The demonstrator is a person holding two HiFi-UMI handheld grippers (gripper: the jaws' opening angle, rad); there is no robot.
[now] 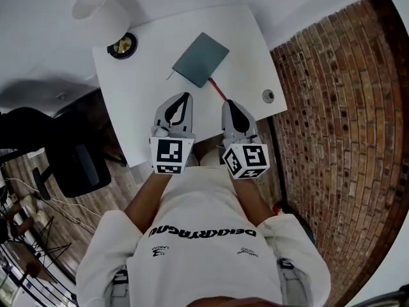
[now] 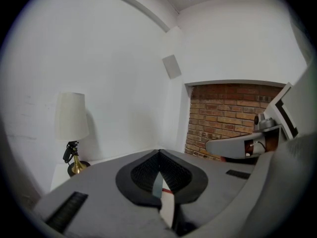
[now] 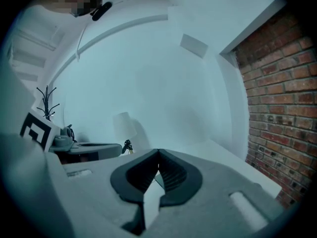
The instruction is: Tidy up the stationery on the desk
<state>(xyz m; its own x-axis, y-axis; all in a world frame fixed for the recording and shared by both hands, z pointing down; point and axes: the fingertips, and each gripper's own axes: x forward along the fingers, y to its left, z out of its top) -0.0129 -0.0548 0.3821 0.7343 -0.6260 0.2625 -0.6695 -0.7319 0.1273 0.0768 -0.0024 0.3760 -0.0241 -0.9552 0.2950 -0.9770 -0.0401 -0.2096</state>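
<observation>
Notebook: lying flat and slanted on the far half of the white surface, well ahead of both grippers. Red pen: lying just beside the notebook's near corner, slanting toward the right gripper and ending close to its tip. Small round object: sitting near the surface's right edge, apart from the pen. Lamp: standing at the far left corner.

Left gripper: being held over the near part of the surface, pointing toward the notebook, clenched with tips meeting and nothing caught between them. Right gripper: being held alongside, likewise clenched on nothing, tips touching.

Standing close against the surface's right side: a brick wall. Sitting off to the left: a dark office chair.
</observation>
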